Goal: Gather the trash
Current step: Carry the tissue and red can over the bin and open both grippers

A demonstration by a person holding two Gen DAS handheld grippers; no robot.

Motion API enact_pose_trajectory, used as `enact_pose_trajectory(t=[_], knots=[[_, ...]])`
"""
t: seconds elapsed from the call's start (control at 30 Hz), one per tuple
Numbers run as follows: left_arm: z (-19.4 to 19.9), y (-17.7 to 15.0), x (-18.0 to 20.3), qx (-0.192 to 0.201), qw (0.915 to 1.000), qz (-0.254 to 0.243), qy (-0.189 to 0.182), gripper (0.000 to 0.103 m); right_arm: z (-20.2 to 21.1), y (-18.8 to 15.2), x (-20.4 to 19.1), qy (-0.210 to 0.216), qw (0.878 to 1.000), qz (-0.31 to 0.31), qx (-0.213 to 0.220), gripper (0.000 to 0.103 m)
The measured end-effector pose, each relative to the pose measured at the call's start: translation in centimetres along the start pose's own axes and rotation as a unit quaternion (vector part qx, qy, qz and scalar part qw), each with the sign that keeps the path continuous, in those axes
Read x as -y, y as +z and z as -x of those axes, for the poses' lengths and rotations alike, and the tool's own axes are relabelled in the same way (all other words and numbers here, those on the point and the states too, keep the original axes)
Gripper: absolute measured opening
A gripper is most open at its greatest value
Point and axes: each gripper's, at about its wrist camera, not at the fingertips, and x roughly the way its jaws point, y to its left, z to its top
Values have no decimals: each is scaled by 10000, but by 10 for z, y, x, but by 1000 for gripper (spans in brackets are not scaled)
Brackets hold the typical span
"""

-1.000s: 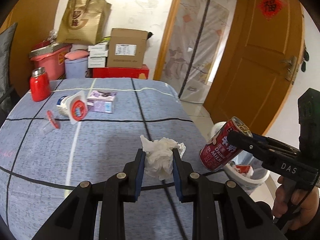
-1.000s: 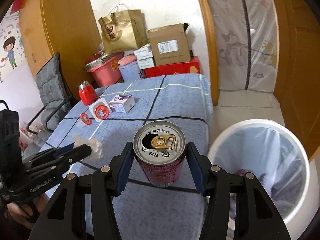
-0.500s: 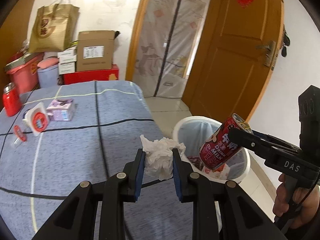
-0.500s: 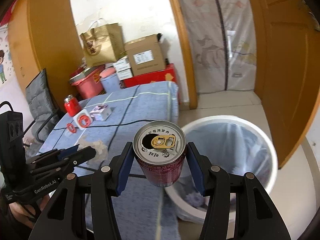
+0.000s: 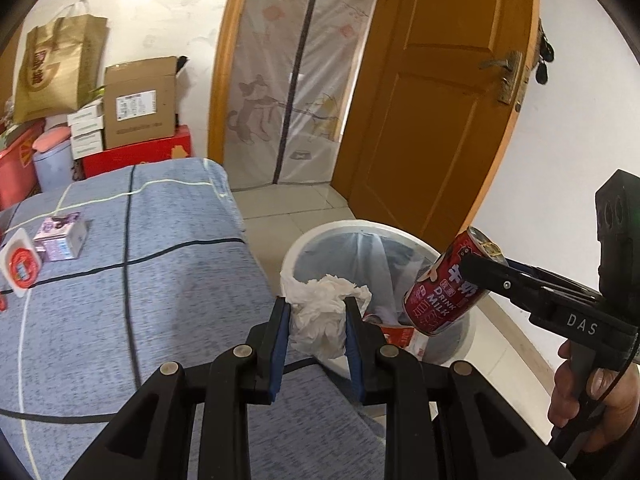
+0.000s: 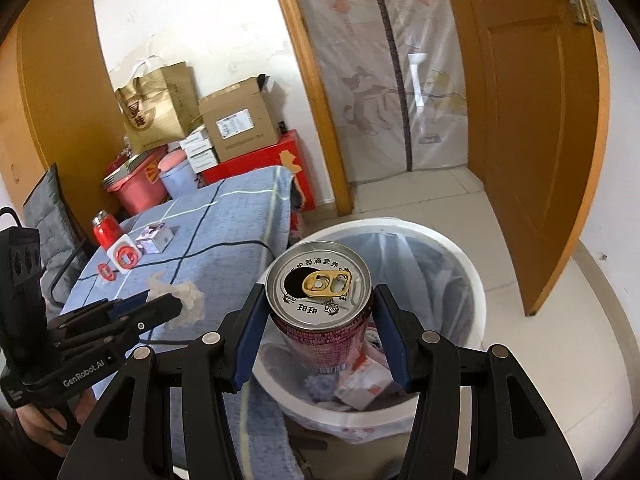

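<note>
Both jaws are clenched on trash: our left gripper (image 5: 316, 320) squeezes a crumpled white tissue (image 5: 324, 320) between its blue pads, and our right gripper (image 6: 320, 320) clamps a red milk drink can (image 6: 320, 308) by its sides, opened top facing the right wrist camera.

From the left wrist view we see the can (image 5: 448, 284) tilted in the right gripper (image 5: 480, 268), hanging above the near right part of the white trash bin (image 5: 360, 228). The tissue sits over the bin's near left rim, right where the table edge meets it. From the right wrist view the can hangs over the bin (image 6: 472, 272), which is lined with a clear bag and already has cartons and scraps at the bottom; the left gripper (image 6: 160, 304) with the tissue (image 6: 188, 300) shows at left, over the table edge.

The bin stands on the tiled floor just beside the table (image 5: 160, 280), which wears a blue cloth with dark and pale lines. Still lying on the far left of the table are a small purple carton (image 5: 60, 236) and, touching it, a white cup with a red lid (image 5: 20, 264); the right wrist view adds a red jar (image 6: 106, 230) behind them and a small red cap (image 6: 106, 270) nearby.

Beyond the table we see stacked cardboard boxes (image 5: 140, 100), a gold paper bag (image 5: 56, 68) and an open wooden door (image 5: 440, 100).
</note>
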Motion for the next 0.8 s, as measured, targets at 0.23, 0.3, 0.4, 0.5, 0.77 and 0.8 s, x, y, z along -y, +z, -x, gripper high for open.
enact_pose_trajectory(t=[0.23, 0.3, 0.4, 0.5, 0.77, 0.8], knots=[[-22, -1, 15, -143, 9996, -153, -168, 27, -2, -7, 23, -121, 9997, -173, -97, 54], [-29, -2, 19, -189, 9994, -195, -206, 27, -3, -8, 28, -156, 9996, -206, -120, 54], [-39, -3, 25, -263, 9989, -262, -285, 27, -4, -10, 34, -196, 9994, -255, -160, 54], [-50, -6, 31, -373, 9981, -358, -326, 27, -7, -13, 41, -229, 9990, -315, -222, 54], [-69, -13, 36, -586, 9965, -455, -387, 28, -16, -20, 49, -192, 9980, -410, -434, 54], [-70, -13, 36, -593, 9964, -463, -385, 28, -17, -20, 49, -189, 9979, -411, -453, 54]])
